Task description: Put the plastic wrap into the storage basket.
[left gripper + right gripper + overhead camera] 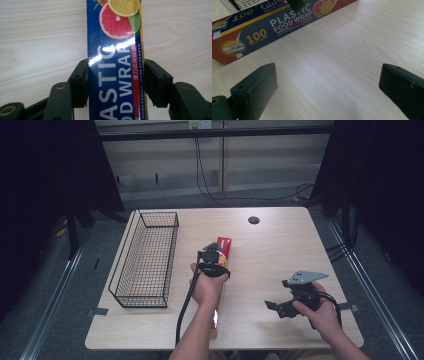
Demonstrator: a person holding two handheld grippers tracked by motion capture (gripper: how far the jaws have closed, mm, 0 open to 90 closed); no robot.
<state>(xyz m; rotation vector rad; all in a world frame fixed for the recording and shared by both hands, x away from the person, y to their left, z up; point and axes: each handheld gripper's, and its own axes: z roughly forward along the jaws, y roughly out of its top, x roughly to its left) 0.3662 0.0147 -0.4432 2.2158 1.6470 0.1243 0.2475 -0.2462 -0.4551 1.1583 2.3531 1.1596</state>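
Both fingers of my left gripper (116,82) clamp the plastic wrap box (115,62) – probably squarely; I'd lift level toward the wire basket (145,260), right gripper (327,92) spread, idle.

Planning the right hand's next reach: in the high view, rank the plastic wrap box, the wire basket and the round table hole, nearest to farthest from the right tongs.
1. Plastic wrap box: left of the right tongs, held in the left tongs.
2. Round table hole: ahead, near the far edge.
3. Wire basket: far left side.
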